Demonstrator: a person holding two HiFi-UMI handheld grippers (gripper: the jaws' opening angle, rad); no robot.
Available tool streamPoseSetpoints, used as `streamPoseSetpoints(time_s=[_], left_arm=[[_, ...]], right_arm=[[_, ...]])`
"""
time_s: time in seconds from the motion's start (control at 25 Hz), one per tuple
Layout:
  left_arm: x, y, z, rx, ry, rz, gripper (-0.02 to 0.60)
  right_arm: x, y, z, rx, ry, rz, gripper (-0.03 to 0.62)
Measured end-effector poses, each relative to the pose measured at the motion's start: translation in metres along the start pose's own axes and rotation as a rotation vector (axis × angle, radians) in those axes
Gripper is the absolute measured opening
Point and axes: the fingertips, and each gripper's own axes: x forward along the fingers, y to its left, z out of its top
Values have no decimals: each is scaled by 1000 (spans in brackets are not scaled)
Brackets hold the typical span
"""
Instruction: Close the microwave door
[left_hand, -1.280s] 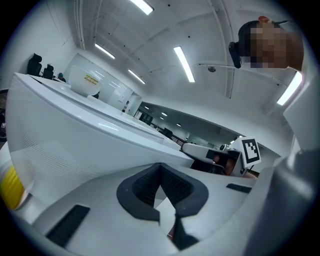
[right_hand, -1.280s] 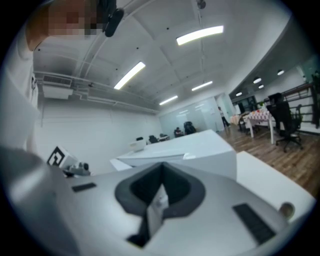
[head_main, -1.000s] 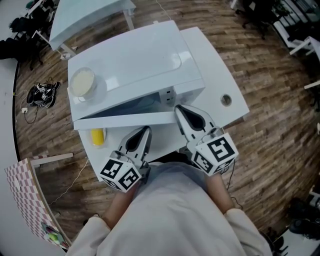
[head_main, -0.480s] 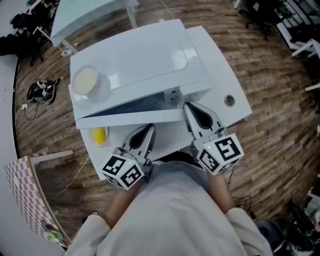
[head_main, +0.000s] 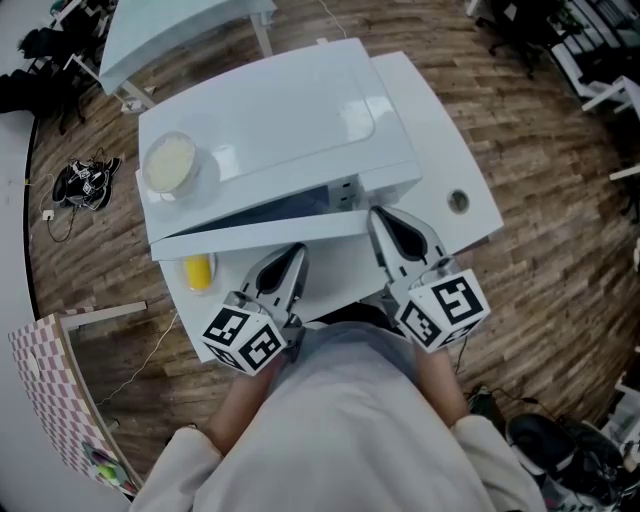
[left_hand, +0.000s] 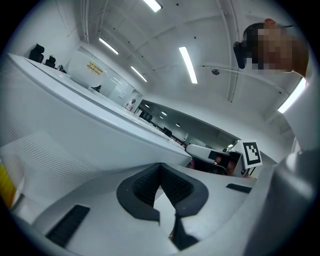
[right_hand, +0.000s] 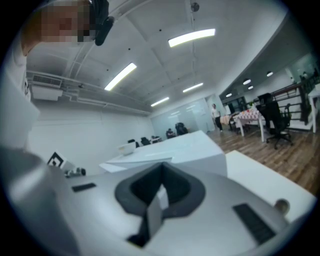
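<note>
The microwave door (head_main: 260, 236) stands ajar, angled off the front of the microwave (head_main: 270, 110). I judge closing unfinished. My right tool (head_main: 386, 224), jaws together and empty, is at the door's free edge. My left tool (head_main: 286, 262), likewise empty, sits before the door. Remaining: push it flush.

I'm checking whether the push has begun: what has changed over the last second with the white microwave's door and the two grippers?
Nothing clearly moved; only the view shifted slightly. The white microwave door is as far ajar as before. The right gripper stays shut at its free end, the left gripper shut in front of it. Nothing was gripped or released. The pale round dish on top has not moved.
</note>
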Motion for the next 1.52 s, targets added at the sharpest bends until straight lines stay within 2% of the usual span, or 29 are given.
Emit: streamPoseSetpoints(time_s=[1.2,1.52], left_arm=[[12,17,16,-31,-35,29,17],[16,16,15,-80,-53,34,17]], right_arm=[[-9,6,-17,32,38,27,17],[-6,8,-22,36,55,49,17]])
